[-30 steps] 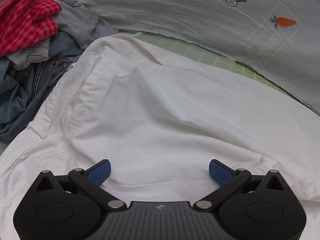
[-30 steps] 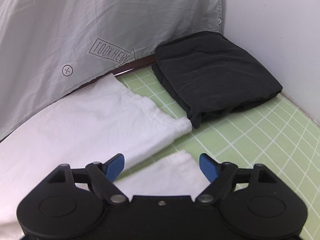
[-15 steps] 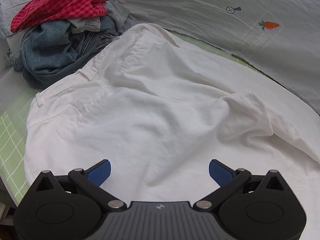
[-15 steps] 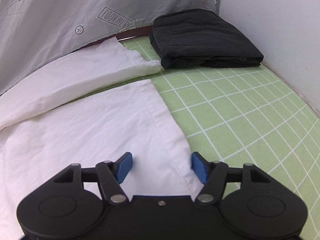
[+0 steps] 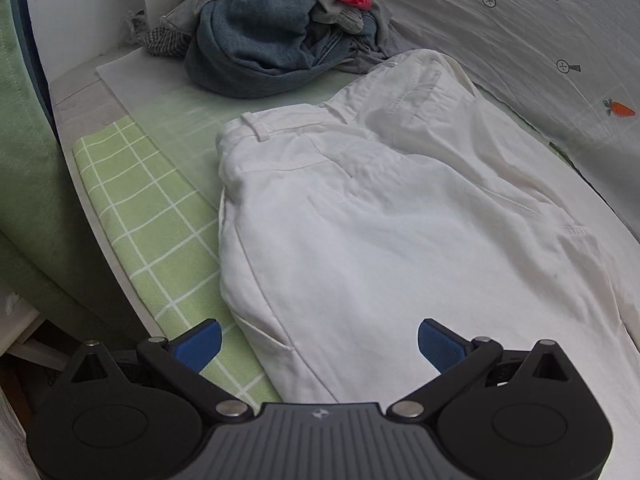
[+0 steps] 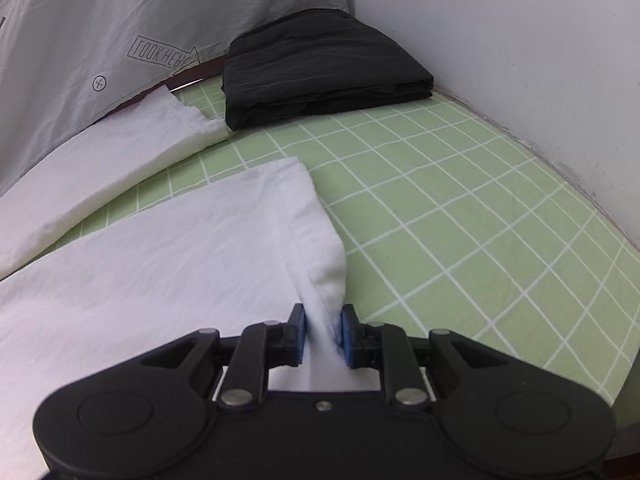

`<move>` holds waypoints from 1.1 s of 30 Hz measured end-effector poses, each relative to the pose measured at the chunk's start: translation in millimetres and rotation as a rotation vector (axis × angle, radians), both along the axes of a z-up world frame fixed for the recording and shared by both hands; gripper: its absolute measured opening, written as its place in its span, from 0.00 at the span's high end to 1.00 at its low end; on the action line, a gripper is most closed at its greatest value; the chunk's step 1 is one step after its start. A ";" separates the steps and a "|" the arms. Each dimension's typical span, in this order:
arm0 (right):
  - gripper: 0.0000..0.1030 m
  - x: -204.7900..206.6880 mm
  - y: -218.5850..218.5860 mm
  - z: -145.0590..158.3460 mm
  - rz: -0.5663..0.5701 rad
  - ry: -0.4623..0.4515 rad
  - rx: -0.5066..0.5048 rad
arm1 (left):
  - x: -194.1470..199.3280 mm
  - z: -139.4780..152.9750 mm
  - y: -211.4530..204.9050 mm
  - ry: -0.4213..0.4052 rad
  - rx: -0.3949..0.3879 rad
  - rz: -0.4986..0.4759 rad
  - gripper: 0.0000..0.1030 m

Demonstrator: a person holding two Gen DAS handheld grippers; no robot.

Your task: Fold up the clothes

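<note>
Right gripper [image 6: 323, 330] pinches the trousers' [image 5: 380, 220] hem; left gripper [image 5: 318, 344] spread wide at their six o'clock.

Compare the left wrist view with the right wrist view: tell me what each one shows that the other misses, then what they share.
Only the left wrist view shows the waistband, the pile of unfolded clothes and the open left gripper. Only the right wrist view shows the trouser leg hems, the right gripper shut on the near leg's hem, and the folded black garment. Both show the white trousers, the green checked sheet and the grey printed cloth.
</note>
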State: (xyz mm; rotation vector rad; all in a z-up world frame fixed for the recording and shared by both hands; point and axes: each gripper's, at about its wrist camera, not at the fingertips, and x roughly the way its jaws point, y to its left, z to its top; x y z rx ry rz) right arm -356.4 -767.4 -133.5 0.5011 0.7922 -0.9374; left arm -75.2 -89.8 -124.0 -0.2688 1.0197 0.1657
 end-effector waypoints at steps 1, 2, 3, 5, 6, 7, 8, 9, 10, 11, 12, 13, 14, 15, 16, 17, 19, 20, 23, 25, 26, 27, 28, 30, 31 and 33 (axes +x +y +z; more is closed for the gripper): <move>0.75 3.8 4.2 0.2 0.006 0.038 -0.023 | 1.3 -1.0 11.3 0.002 0.000 0.019 0.00; 0.66 7.7 8.7 0.5 0.013 0.075 -0.045 | 3.4 -1.9 21.9 0.004 -0.002 0.035 0.00; 0.62 10.5 12.3 1.0 0.019 0.094 -0.055 | 5.5 -2.8 31.2 0.004 -0.004 0.046 0.00; 0.49 14.2 21.8 4.2 0.018 0.091 -0.052 | 7.8 -3.2 44.2 -0.002 -0.007 0.068 0.00; 0.38 14.8 27.6 6.9 0.011 0.075 -0.050 | 8.9 -3.4 50.7 -0.005 -0.009 0.078 0.00; 0.32 15.8 34.5 10.0 0.001 0.062 -0.052 | 12.0 -4.4 57.3 -0.007 -0.013 0.086 0.00; 0.21 17.2 41.2 13.0 -0.009 0.051 -0.053 | 16.1 -5.8 62.4 -0.006 -0.020 0.090 0.00; 0.17 19.5 48.2 15.8 -0.017 0.043 -0.051 | 20.2 -7.3 67.5 -0.005 -0.027 0.094 0.00; 0.17 22.5 56.8 18.6 -0.024 0.029 -0.043 | 26.3 -9.8 73.2 -0.001 -0.041 0.099 0.01; 0.17 25.3 66.1 20.5 -0.031 0.014 -0.029 | 32.1 -12.0 77.3 -0.002 -0.055 0.099 0.01; 0.16 28.0 75.4 22.3 -0.037 -0.001 -0.016 | 38.0 -14.2 81.5 -0.002 -0.069 0.099 0.02; 0.15 31.2 85.5 24.0 -0.040 -0.017 -0.003 | 45.5 -16.9 85.2 -0.006 -0.086 0.094 0.04; 0.15 35.1 97.2 25.4 -0.037 -0.031 0.007 | 52.3 -19.4 88.3 -0.005 -0.097 0.088 0.09; 0.14 39.1 108.6 26.6 -0.035 -0.042 0.015 | 57.7 -21.4 90.8 0.000 -0.102 0.085 0.11; 0.14 43.5 119.3 27.5 -0.032 -0.045 0.020 | 64.2 -23.7 94.0 0.005 -0.107 0.087 0.18; 0.14 48.1 129.7 28.2 -0.028 -0.045 0.023 | 69.6 -25.6 97.1 0.005 -0.113 0.094 0.27; 0.14 58.8 151.5 29.8 -0.014 -0.043 0.029 | 77.6 -26.1 100.2 -0.009 -0.119 0.085 0.41; 0.13 64.5 160.8 30.2 -0.005 -0.042 0.031 | 80.5 -25.7 100.7 -0.018 -0.120 0.059 0.65; 0.13 80.5 183.9 29.0 0.020 -0.039 0.040 | 83.6 -22.7 100.4 -0.025 -0.122 0.014 0.80; 0.13 93.1 196.9 27.0 0.036 -0.036 0.045 | 79.1 -18.7 103.3 -0.030 -0.100 -0.005 0.81; 0.13 100.2 202.5 26.1 0.044 -0.037 0.046 | 76.2 -18.0 105.9 -0.025 -0.095 -0.006 0.81; 0.13 108.3 207.2 25.6 0.051 -0.041 0.045 | 74.4 -18.8 110.5 -0.019 -0.095 -0.012 0.81; 0.13 116.4 211.8 25.1 0.059 -0.045 0.044 | 72.6 -19.6 115.1 -0.013 -0.096 -0.019 0.80; 0.12 132.6 221.2 24.0 0.075 -0.053 0.041 | 72.7 -21.0 121.6 0.006 -0.105 -0.046 0.77; 0.12 140.7 225.8 23.5 0.083 -0.057 0.040 | 73.5 -17.2 122.2 0.006 -0.095 -0.071 0.74; 0.09 156.9 235.1 22.5 0.098 -0.065 0.038 | 75.1 -9.5 123.4 0.005 -0.076 -0.122 0.69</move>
